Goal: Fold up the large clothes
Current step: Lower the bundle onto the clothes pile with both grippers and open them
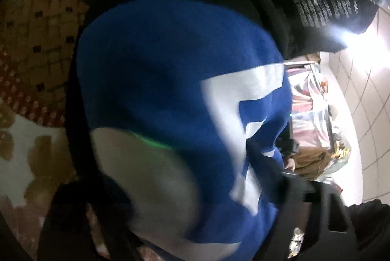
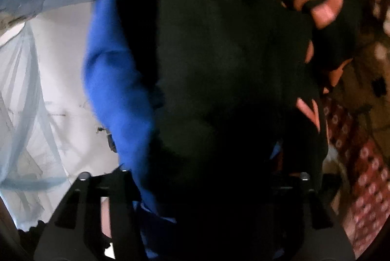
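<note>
The garment (image 1: 170, 80) is a big blue top with white block lettering and a dark, blackish part. It fills most of the left wrist view, bunched up close to the lens, with the white letter shape around 4 o'clock and a pale grey patch at 7 o'clock. In the right wrist view the same garment (image 2: 219, 71) is mostly the black side, dead centre, with the blue fabric hanging down the 9 o'clock edge of it. The right gripper (image 2: 192, 200) sits at 6 o'clock and the cloth drapes right over where the jaws meet, so I honestly can't tell if they're pinching it or slack. Same story for the left gripper (image 1: 324, 209) at about 4 to 5 o'clock, just dark blurry hardware next to the cloth, jaws not readable. At 1 to 2 o'clock in the right view there's a gloved hand (image 2: 324, 15) touching the black fabric. Behind everything is a red-brown patterned blanket (image 1: 31, 46) at 9 o'clock in the left view, and pale netting (image 2: 31, 80) at 9 o'clock in the right view. Everything's pretty motion-blurred.
</note>
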The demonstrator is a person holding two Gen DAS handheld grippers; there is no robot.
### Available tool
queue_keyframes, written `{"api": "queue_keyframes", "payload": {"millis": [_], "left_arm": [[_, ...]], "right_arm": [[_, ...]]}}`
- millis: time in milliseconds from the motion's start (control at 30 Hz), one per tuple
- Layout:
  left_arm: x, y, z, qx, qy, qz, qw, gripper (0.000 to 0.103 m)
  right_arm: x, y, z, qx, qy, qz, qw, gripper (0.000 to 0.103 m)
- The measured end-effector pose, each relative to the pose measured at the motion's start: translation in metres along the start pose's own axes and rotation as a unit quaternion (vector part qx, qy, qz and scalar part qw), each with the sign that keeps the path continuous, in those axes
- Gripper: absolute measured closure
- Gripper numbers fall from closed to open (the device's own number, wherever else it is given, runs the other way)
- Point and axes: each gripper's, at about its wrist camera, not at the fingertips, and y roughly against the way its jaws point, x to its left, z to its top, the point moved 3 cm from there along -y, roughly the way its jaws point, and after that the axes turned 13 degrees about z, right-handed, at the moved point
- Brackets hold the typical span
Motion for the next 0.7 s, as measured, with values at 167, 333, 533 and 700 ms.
{"api": "queue_keyframes", "payload": {"millis": [167,333,533,700], "left_arm": [[-0.017,0.030,-0.014,0.030,-0.050,0.106,0.9926,0.005],[-0.030,0.067,-0.024,-0.001,-0.085,0.191,0.9778,0.005],[-0.059,0.116,-0.036,-0.113,-0.112,0.228,0.9605,0.005],[-0.099,0.119,-0.060,-0.227,-0.185,0.274,0.9160,0.005]], "right_arm": [[0.048,0.024,-0.014,0.000,0.042,-0.052,0.998,0.018],[0.096,0.041,-0.027,-0.061,0.061,-0.126,0.988,0.016],[0.157,0.052,-0.039,-0.122,0.142,-0.195,0.963,0.013],[0.223,-0.041,-0.006,-0.100,0.315,-0.409,0.851,0.007]]}}
